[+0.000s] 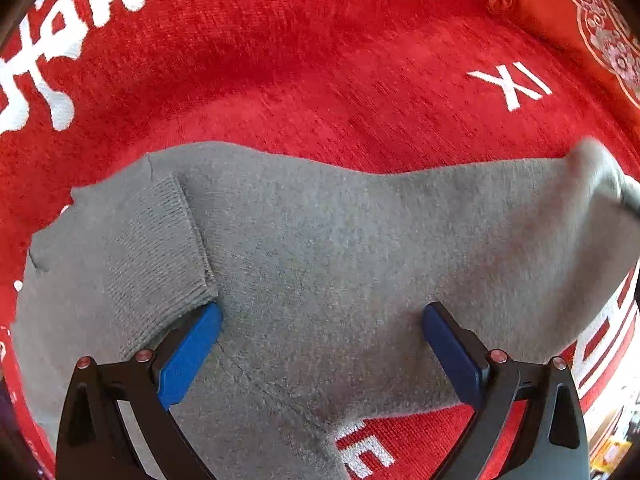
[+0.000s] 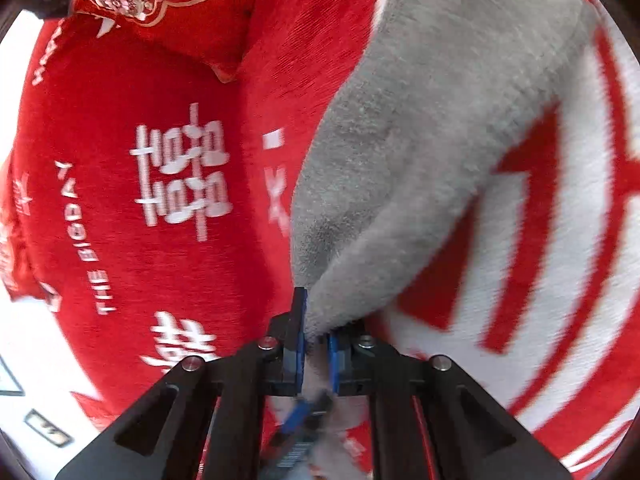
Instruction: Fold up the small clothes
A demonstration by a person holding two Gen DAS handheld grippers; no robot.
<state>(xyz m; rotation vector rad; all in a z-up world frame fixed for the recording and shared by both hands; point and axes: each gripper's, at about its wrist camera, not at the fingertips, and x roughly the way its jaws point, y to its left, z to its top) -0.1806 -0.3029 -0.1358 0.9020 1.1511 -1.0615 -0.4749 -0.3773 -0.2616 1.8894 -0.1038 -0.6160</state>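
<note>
A small grey knit sweater (image 1: pixel 340 248) lies spread on a red bedspread (image 1: pixel 280 80) with white lettering. In the left wrist view my left gripper (image 1: pixel 322 320) points down over the sweater's middle, jaws wide open, nothing between the blue pads (image 1: pixel 188 356). A ribbed sleeve cuff (image 1: pixel 160 256) is folded across the body, just beyond the left pad. In the right wrist view my right gripper (image 2: pixel 316 332) is shut on a pinched corner of the grey sweater (image 2: pixel 420 140), which stretches away from the jaws, lifted and taut.
A red embroidered cushion (image 2: pixel 160 4) sits at the far edge of the bedspread, also in the left wrist view as a cushion (image 1: pixel 580 20) at top right. The bedspread's edge and a pale floor (image 2: pixel 24 340) show at the left of the right wrist view.
</note>
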